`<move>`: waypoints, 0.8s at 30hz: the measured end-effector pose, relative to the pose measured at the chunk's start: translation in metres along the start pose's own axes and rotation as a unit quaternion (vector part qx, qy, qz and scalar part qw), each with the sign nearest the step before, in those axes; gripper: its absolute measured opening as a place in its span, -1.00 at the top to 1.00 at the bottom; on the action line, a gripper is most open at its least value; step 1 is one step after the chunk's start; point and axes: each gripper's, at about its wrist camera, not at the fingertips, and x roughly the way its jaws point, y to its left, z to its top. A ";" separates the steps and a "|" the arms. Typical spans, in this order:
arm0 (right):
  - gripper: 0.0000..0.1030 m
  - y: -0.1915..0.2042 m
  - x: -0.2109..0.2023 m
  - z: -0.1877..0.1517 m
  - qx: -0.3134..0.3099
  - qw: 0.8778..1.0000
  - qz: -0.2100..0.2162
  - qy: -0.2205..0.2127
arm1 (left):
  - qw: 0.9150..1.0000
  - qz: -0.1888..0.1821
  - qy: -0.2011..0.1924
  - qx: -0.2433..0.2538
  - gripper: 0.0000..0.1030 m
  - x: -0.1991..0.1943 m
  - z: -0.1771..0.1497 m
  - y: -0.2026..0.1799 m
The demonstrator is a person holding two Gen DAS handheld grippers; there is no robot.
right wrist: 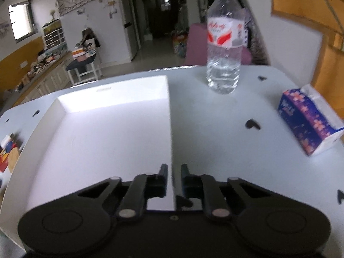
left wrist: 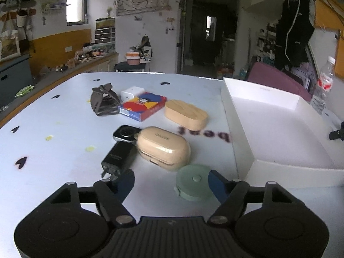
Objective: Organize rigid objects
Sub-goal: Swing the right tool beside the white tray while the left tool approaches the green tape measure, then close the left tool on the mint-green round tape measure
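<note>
Tape measure point(left wrist: 193, 181), the round green one, lay flat on the table point(left wrist: 53, 150) with its button face up, so no real long axis to speak of. It sat between the tips of the left gripper point(left wrist: 171, 185), right up against the right-hand finger. Those tongs stood about half wide and weren't squeezing it.

Just behind it was a beige earbud case point(left wrist: 163, 148), long axis slanting from near right to far left. There was lettering on its lid, too blurry for me to read. A black charger point(left wrist: 118, 159) beside it pointed its prongs back toward the camera. Further off were a wooden oval block point(left wrist: 186, 115) and a colourful card box point(left wrist: 142, 106). Purple writing point(left wrist: 204, 133) on the tabletop looked upside down from there, couldn't make it out.

The white tray point(right wrist: 96, 139) ran lengthwise away from the right gripper point(right wrist: 174, 172), whose tongs were pinched narrow on the tray's right wall. A water bottle point(right wrist: 223, 43) stood upright beyond, red-and-white label unreadable. A purple tissue pack point(right wrist: 309, 122) lay to the right.
</note>
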 end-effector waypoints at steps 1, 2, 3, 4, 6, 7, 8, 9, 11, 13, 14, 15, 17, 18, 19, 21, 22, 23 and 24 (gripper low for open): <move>0.87 0.000 0.001 -0.001 0.000 1.000 0.003 0.002 | 1.000 0.000 0.002 0.001 -0.40 0.001 -0.001 0.000; 0.92 0.001 0.003 -0.002 0.000 1.000 0.002 0.003 | 1.000 0.000 0.003 0.002 -0.37 0.002 -0.002 -0.001; 0.92 0.001 0.004 -0.003 0.000 1.000 -0.001 0.005 | 1.000 0.000 0.005 0.002 -0.33 0.003 -0.002 0.000; 0.92 -0.001 0.005 -0.003 0.003 1.000 -0.001 0.007 | 1.000 0.001 0.007 0.002 -0.32 0.004 -0.003 0.000; 0.92 -0.002 0.006 -0.003 0.011 1.000 0.003 0.008 | 1.000 0.002 0.009 0.003 -0.29 0.006 -0.004 -0.001; 0.92 -0.002 0.006 -0.003 0.010 1.000 0.003 0.008 | 1.000 0.002 0.010 0.004 -0.29 0.007 -0.004 -0.001; 0.92 -0.002 0.006 -0.003 0.007 1.000 0.002 0.009 | 1.000 0.000 0.011 0.006 -0.29 0.007 -0.005 -0.002; 0.92 -0.001 0.007 -0.003 0.003 1.000 0.002 0.011 | 1.000 -0.001 0.011 0.007 -0.29 0.008 -0.005 -0.003; 0.93 0.001 0.009 -0.003 -0.006 1.000 -0.003 0.018 | 1.000 -0.004 0.011 0.011 -0.29 0.007 -0.006 -0.004; 0.93 0.004 0.009 -0.003 -0.022 0.999 -0.008 0.023 | 1.000 -0.006 0.009 0.017 -0.28 0.007 -0.007 -0.006; 0.92 0.007 0.009 -0.003 -0.031 0.999 -0.013 0.024 | 1.000 -0.007 0.009 0.020 -0.28 0.008 -0.007 -0.007; 0.92 0.009 0.008 -0.003 -0.040 0.999 -0.017 0.025 | 1.000 -0.008 0.008 0.023 -0.26 0.008 -0.007 -0.009; 0.91 0.012 0.008 -0.003 -0.052 0.998 -0.023 0.025 | 0.999 -0.012 0.007 0.030 -0.22 0.008 -0.008 -0.011; 0.91 0.013 0.008 -0.003 -0.052 0.998 -0.024 0.024 | 0.999 -0.015 0.006 0.033 -0.20 0.008 -0.008 -0.012; 0.91 0.012 0.008 -0.003 -0.051 0.998 -0.023 0.024 | 0.999 -0.019 0.007 0.035 -0.18 0.009 -0.008 -0.013; 0.91 0.010 0.007 -0.002 -0.045 0.998 -0.021 0.025 | 0.999 -0.026 0.012 0.041 -0.08 0.011 -0.009 -0.015; 0.91 0.011 0.007 -0.002 -0.045 0.998 -0.020 0.025 | 0.999 -0.029 0.014 0.043 -0.06 0.011 -0.010 -0.017; 0.91 0.011 0.007 -0.003 -0.045 0.998 -0.020 0.024 | 0.998 -0.030 0.016 0.045 -0.03 0.013 -0.010 -0.018; 0.91 0.011 0.007 -0.003 -0.045 0.998 -0.020 0.024 | 0.998 -0.032 0.019 0.046 -0.03 0.014 -0.010 -0.019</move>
